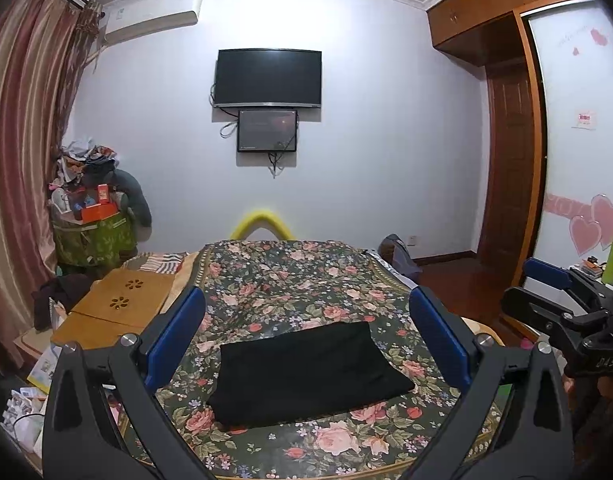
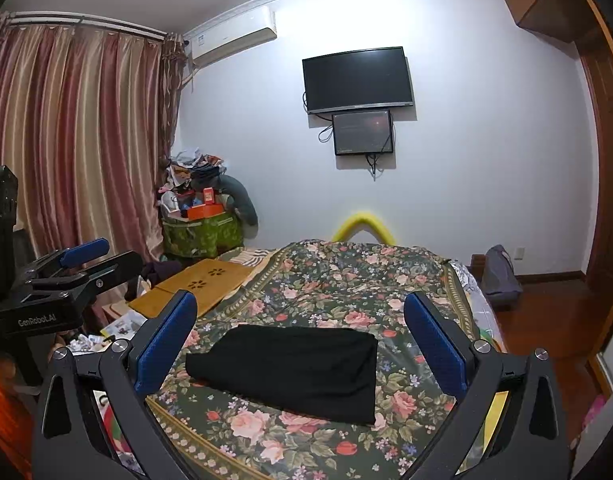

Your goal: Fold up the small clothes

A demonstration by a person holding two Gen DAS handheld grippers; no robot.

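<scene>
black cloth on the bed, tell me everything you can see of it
The black cloth is plain, dark, soft fabric with no visible print or seams. It lies folded into a rough rectangle, flat on the floral bedspread, near the bed's front edge. Only the bedspread touches it. Both grippers, left and right, are open and apart from it.
</scene>
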